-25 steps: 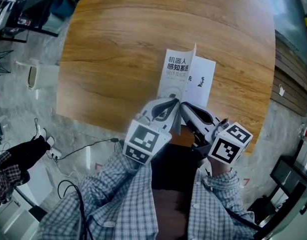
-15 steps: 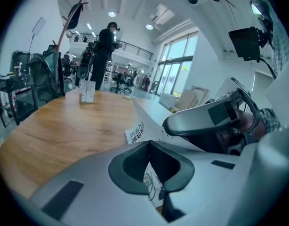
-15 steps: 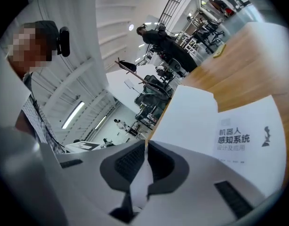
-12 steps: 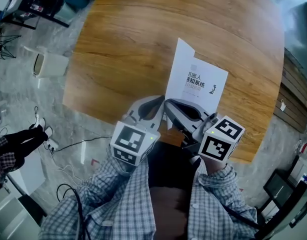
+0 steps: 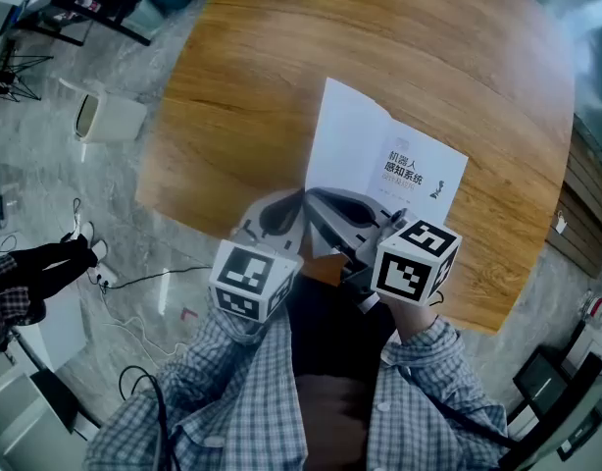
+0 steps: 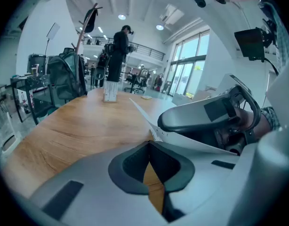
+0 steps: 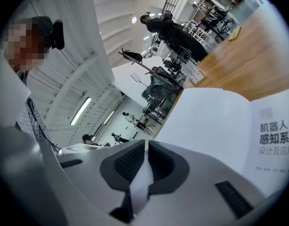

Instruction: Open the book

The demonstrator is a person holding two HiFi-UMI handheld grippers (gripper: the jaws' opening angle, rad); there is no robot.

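Right gripper [image 7: 145, 142]: fingers pinched shut on the near edge of a white leaf [image 7: 140, 182], likely to hold it turned back. Left gripper [image 6: 149, 142]: fingers together, nothing between them. Book [image 5: 365, 145] lies open on the table [image 5: 223, 86], 12 o'clock of both grippers, with the title page [image 5: 419, 180] toward 2 o'clock.

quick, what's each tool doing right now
left tool: closed, at the edge of the book; grip cannot be told
right tool: closed on a page of the book

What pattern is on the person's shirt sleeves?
A blue-grey and white plaid check on the sleeves, clearest in the head view.
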